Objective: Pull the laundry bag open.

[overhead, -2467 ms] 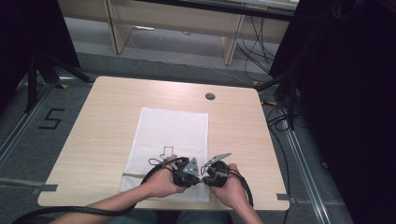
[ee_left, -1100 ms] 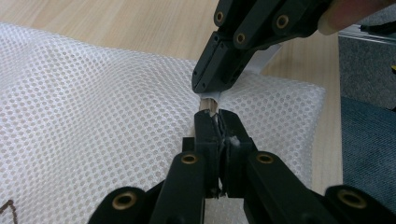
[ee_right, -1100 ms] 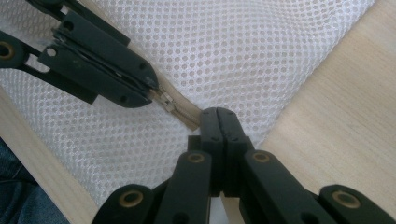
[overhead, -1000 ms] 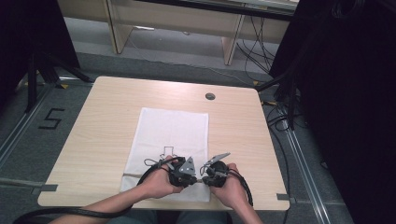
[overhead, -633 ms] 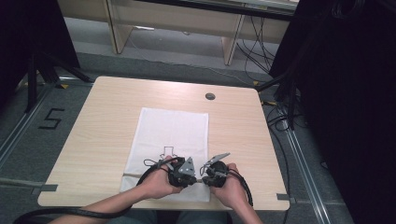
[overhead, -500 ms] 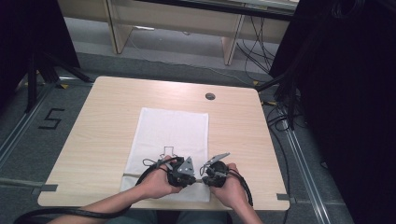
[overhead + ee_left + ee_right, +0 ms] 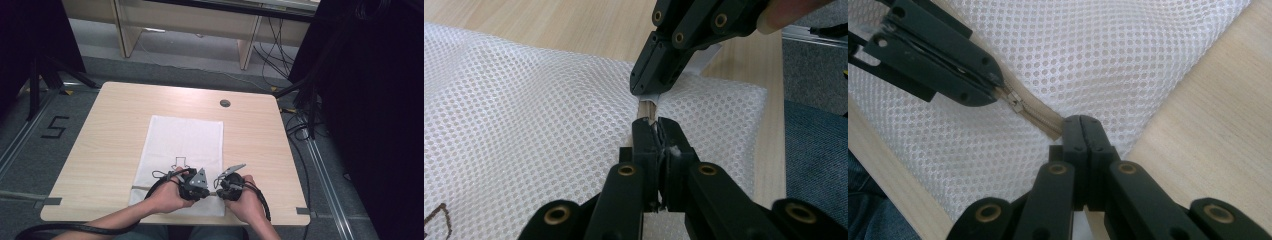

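A wooden counter point(image 7: 120, 130) carries a white mesh bag point(image 7: 182, 145); the left gripper point(image 7: 656, 132) clamps its zipper pull point(image 7: 1015, 103). The right gripper point(image 7: 1081, 121) clamps the beige zipper tape point(image 7: 1043, 120).

Both grippers, left gripper point(image 7: 196, 181) and right gripper point(image 7: 227, 184), were built of black linked jaws pinned with brass-coloured rivets (seen in both gripper views). Each was topped by a grey three-cornered plate; black cables were trailed from them. Forearms were left bare.
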`<state>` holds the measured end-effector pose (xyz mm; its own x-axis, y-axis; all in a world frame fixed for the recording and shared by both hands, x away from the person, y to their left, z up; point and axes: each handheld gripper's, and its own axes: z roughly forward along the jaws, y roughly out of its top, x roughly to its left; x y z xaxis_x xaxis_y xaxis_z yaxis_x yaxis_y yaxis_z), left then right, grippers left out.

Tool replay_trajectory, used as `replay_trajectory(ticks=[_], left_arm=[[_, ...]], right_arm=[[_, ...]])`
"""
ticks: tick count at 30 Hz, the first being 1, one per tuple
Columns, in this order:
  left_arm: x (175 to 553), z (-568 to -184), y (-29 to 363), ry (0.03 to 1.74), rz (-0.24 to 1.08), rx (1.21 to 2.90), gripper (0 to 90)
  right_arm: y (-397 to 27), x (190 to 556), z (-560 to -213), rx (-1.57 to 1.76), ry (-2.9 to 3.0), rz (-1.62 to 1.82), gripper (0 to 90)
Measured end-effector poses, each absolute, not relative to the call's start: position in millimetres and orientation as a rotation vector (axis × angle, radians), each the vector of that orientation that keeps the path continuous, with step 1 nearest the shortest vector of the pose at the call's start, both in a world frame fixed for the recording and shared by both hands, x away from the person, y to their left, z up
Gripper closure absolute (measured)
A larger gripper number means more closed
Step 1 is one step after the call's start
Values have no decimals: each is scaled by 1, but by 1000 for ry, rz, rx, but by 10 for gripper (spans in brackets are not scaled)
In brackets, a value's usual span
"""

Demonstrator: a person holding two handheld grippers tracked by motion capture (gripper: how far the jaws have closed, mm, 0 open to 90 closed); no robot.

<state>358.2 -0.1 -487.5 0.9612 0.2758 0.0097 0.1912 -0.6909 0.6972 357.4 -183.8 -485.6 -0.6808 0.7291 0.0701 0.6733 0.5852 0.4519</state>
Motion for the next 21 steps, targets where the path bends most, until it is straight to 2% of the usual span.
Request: replay_trajectory(ticks=[21], left_arm=[[358,-485,3,315,147,2358,873]], right_arm=[[-183,356,-485,1222,2688,676,900]])
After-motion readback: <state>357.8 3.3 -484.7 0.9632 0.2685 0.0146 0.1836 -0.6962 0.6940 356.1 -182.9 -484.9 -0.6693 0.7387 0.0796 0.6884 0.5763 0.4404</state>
